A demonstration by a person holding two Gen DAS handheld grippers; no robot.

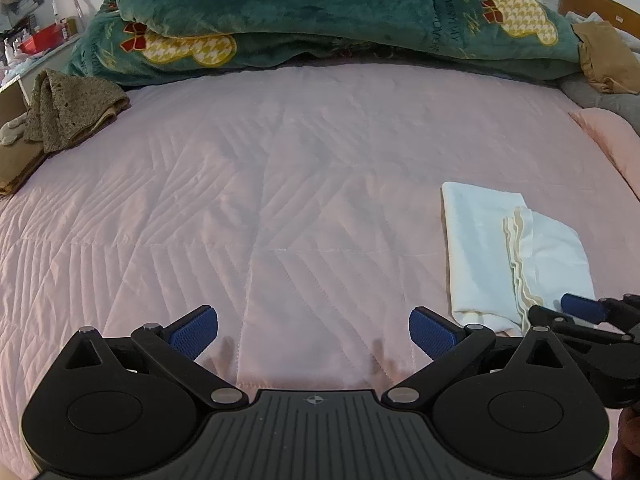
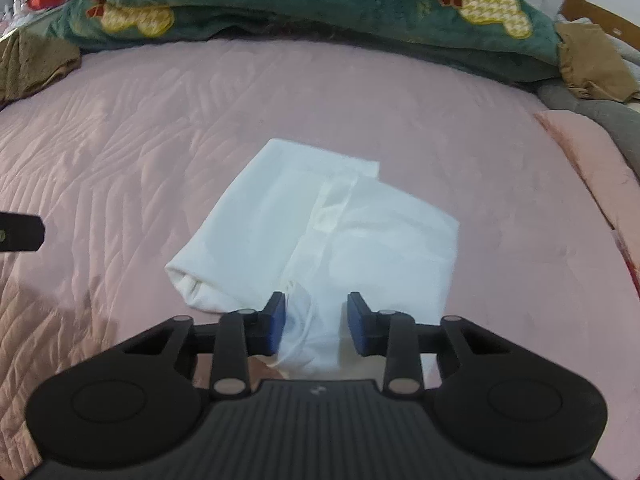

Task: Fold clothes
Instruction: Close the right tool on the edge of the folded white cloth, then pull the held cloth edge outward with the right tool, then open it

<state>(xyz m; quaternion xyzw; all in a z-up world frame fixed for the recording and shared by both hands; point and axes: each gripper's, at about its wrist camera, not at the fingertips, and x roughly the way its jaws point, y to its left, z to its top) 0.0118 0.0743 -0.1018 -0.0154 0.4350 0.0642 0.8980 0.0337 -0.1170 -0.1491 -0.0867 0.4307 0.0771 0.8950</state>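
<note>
A white folded garment (image 2: pixel 280 216) lies on the pink quilted bedspread (image 2: pixel 140 160), with a thin, gauzy layer along its near edge. My right gripper (image 2: pixel 316 320) sits low at that near edge with the gauzy fold between its blue pads. The left pad touches the cloth and the right pad stands clear of it, so the jaws are partly open. In the left wrist view the garment (image 1: pixel 488 248) is at the right, with the right gripper (image 1: pixel 588 312) at its near corner. My left gripper (image 1: pixel 313 330) is wide open over bare quilt (image 1: pixel 280 200), holding nothing.
A bulky green blanket (image 1: pixel 300 12) fills the far side of the bed. A speckled brown cloth (image 1: pixel 68 108) lies at the far left, a tan garment (image 1: pixel 604 60) and a pink pillow (image 1: pixel 612 140) at the right. A cluttered shelf (image 1: pixel 36 40) stands beyond the bed's left edge.
</note>
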